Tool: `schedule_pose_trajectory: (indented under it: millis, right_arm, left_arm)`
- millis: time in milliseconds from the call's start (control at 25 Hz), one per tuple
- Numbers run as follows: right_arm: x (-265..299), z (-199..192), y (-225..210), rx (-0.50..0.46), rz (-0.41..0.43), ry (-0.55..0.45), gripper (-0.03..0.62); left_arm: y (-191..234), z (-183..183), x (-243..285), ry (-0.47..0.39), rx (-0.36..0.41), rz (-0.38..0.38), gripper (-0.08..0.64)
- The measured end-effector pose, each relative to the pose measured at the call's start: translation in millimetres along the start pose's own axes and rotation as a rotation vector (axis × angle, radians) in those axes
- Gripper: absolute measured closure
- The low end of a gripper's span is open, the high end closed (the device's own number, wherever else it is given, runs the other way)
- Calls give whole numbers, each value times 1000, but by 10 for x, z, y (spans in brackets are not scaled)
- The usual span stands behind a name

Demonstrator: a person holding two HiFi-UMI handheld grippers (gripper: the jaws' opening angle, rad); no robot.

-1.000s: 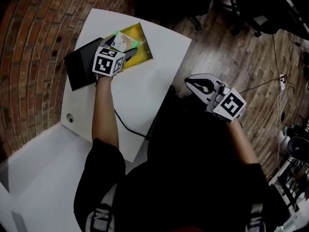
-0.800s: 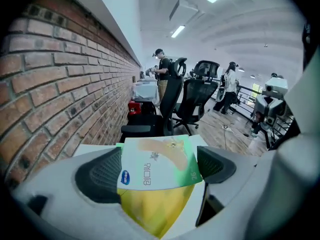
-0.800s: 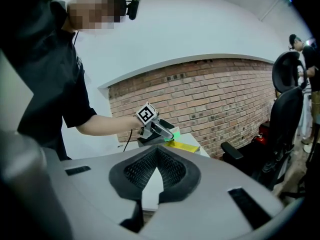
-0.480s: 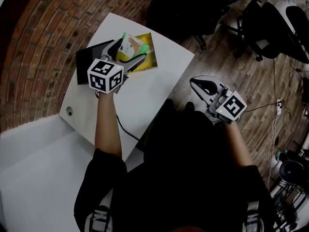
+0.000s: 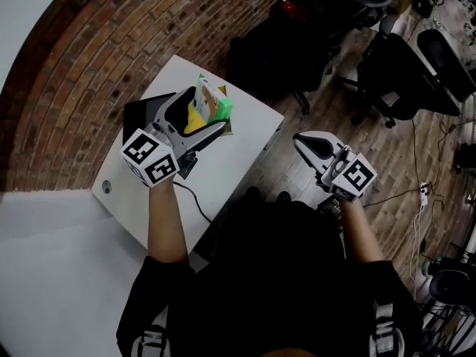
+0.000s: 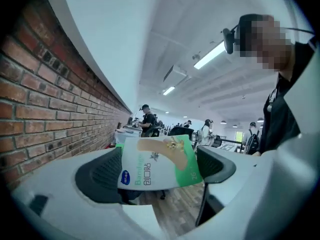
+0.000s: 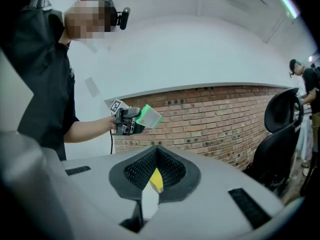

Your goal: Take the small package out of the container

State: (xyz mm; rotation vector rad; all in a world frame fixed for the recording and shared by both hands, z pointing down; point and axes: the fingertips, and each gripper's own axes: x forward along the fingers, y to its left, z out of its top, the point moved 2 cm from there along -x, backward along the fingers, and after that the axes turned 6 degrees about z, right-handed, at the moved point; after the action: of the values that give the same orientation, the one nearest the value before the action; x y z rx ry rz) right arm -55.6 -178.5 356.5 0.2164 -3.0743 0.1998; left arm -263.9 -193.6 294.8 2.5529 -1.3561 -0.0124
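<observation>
My left gripper is shut on the small package, a white and green bandage packet, and holds it up in the air above the white table. In the left gripper view the package sits between both pads and points out into the room. The yellow container lies on the table under the gripper, mostly hidden by it. My right gripper hangs over the wooden floor to the right of the table, shut and empty. In the right gripper view I see the left gripper with the package.
A flat black lid or board lies on the table beside the container, by the brick wall. A black cable runs across the table. Office chairs stand on the floor to the right.
My left gripper has lifted the package up out of the yellow container and tilted it upward. The right gripper has stayed in about the same place.
</observation>
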Motion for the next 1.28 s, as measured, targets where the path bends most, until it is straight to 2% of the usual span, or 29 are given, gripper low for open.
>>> schedule_pose_trajectory:
  millis: [120,200,320,440,640,840,920,1040,1280]
  right_arm:
    - [-194,76,-71,-34,-16,-24,588]
    - [-327,180,-71,-43,-11,-79,588]
    - [-509,386,-31,-73,13,-163,586]
    - [-702,617,-12,-117,14,-223,586]
    - [-1042,873,60,-143,5,-276,586]
    - [-1257,913,162,-157,1,-279,587]
    - [-1313,904,200,-170,13,-261,586]
    - [-1400,915,257,-185,31,-248,587]
    - [-1443,875,304,-172,73,-235,588]
  left_arm:
    - [-290,167,21,-59,-5,-47,81]
    - [-497,225,26,-99,-12,-92,81]
    - [-820,348,-12,-214,-80,-214,81]
    - [-1095,371,53,-248,-52,-275,81]
    - [-1477,331,136,-298,-87,-384,81]
    - [-1733,301,133,-426,-114,-491,81]
    - [-1795,259,151,-477,-119,-493,81]
    - [-1901,126,215,-508,-112,-468,81]
    - [-1969,-174,412,-480,-157,-422,81]
